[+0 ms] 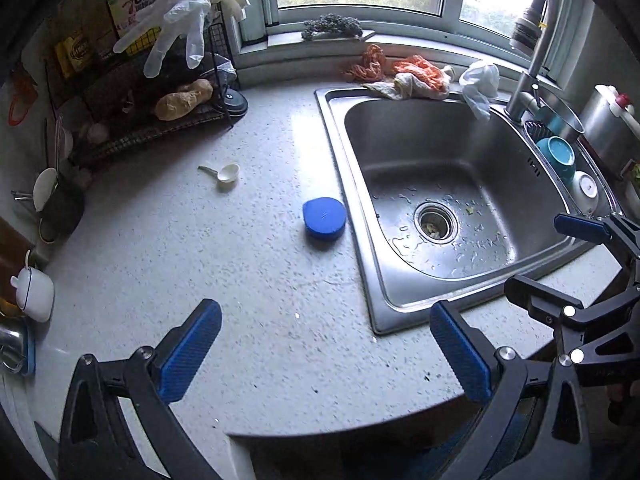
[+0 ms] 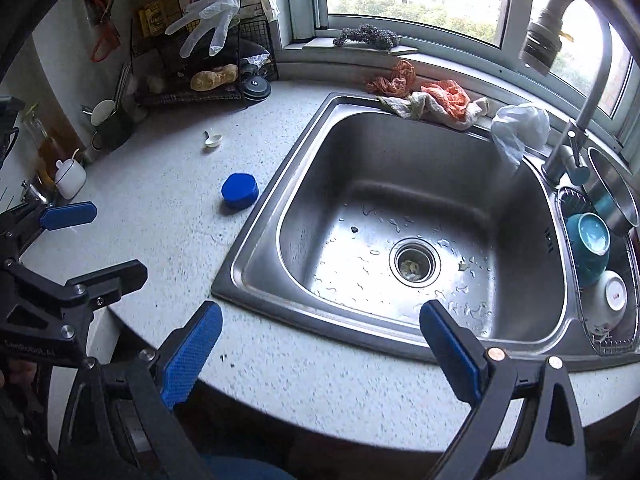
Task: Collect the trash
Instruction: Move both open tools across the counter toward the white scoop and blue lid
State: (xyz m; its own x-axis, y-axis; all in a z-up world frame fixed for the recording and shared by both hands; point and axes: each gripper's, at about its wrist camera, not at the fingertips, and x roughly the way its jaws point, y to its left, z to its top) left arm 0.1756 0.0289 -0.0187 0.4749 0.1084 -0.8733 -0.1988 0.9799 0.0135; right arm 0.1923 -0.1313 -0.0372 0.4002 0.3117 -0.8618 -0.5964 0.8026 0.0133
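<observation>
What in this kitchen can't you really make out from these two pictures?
- Scraps in the round steel sink drain: too small to identify, both views.
- Round blue lidded container on the counter: its lid hides the contents.
- White crumpled plastic bag by the faucet: contents unseen.

Blue lidded box [image 1: 324,218] beside steel sink [image 1: 362,248]

The worktop [image 1: 200,248] carried one blue round container [image 1: 324,218] and one white scoop [image 1: 224,174]. One sink [image 2: 256,280] had one drain [image 2: 414,262]. Behind it lay two orange rags [image 1: 420,70] and one white plastic bag [image 1: 480,80]; two bowls [image 2: 588,240] sat in the side rack.
</observation>
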